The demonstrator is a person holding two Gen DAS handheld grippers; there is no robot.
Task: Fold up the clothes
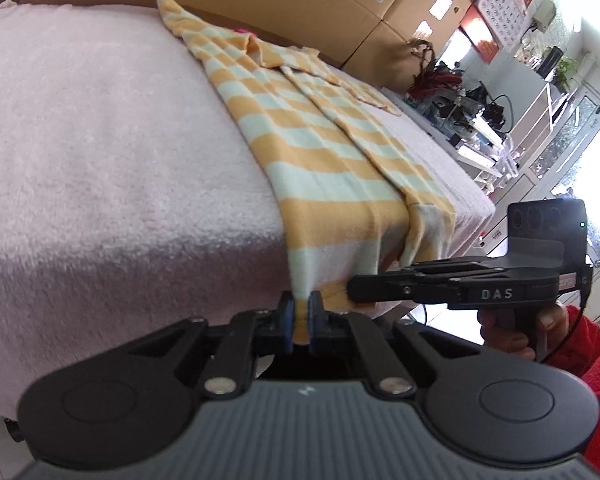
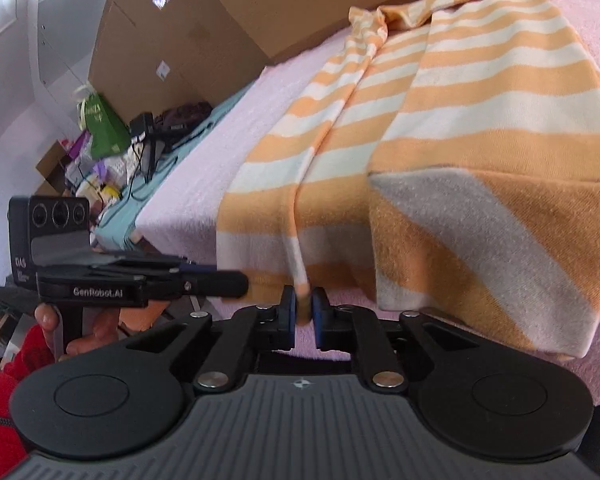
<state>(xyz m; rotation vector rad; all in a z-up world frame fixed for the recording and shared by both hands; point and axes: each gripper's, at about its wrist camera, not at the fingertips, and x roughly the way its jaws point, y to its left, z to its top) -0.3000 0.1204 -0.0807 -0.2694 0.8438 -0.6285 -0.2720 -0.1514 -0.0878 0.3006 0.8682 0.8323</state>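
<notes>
1. Left claw (image 1: 300, 316) pinches the striped shirt (image 1: 320, 140) hem, pads pressed together on cloth.
2. Right claw (image 2: 303, 312) pinches a hem fold just beside it.
3. Shirt lies ahead on the pink-covered counter (image 1: 100, 140), hem hanging over the near edge; likely gripped for folding.

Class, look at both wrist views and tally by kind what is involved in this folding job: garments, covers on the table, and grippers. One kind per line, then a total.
Striped garment: 1
Pink cover on the table: 1
Grippers: 2, the left gripper and the right gripper, each with its jaws closed on the garment's hem
Total: 4
</notes>
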